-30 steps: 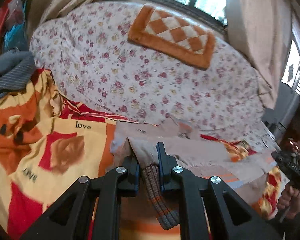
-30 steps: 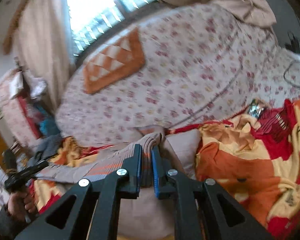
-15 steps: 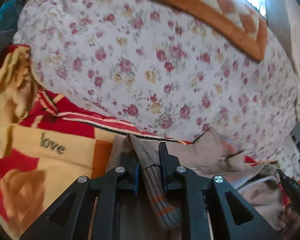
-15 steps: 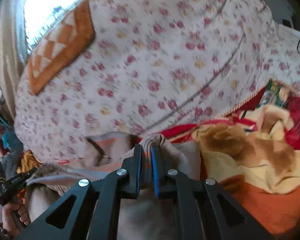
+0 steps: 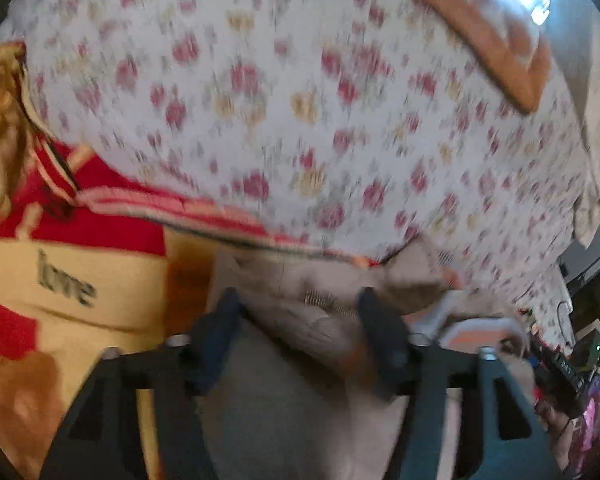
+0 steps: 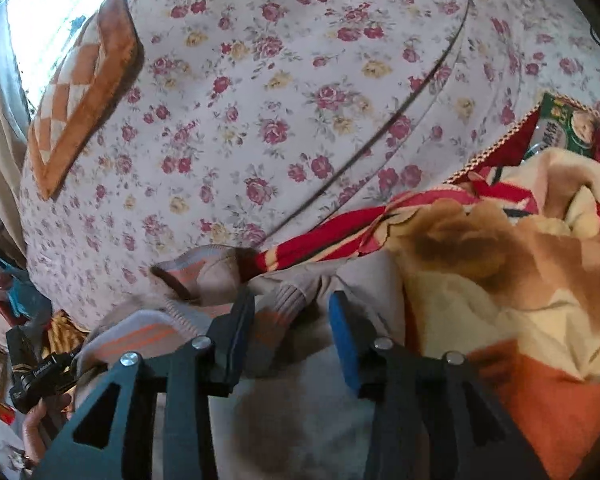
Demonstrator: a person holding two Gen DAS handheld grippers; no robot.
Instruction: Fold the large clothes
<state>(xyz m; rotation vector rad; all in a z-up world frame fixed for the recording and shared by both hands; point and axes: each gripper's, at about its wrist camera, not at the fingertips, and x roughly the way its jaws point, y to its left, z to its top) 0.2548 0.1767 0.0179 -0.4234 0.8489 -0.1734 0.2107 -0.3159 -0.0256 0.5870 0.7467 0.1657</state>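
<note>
The soft beige knitted jumper (image 6: 300, 420) is laid sideways between the opening left gripper (image 5: 296, 300) and right gripper (image 6: 290, 304); its cuffs lie loose between both jaws.

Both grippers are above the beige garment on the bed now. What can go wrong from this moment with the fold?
1. Both sets of jaws are opening. The ribbed cuff lies loose between the right gripper fingers, so it may slide and spoil the fold.
2. The beige garment looks bunched under the left gripper, so the fold may come out uneven.
3. The fleece blanket lies against the garment, and a finger may catch it on the way out.
</note>
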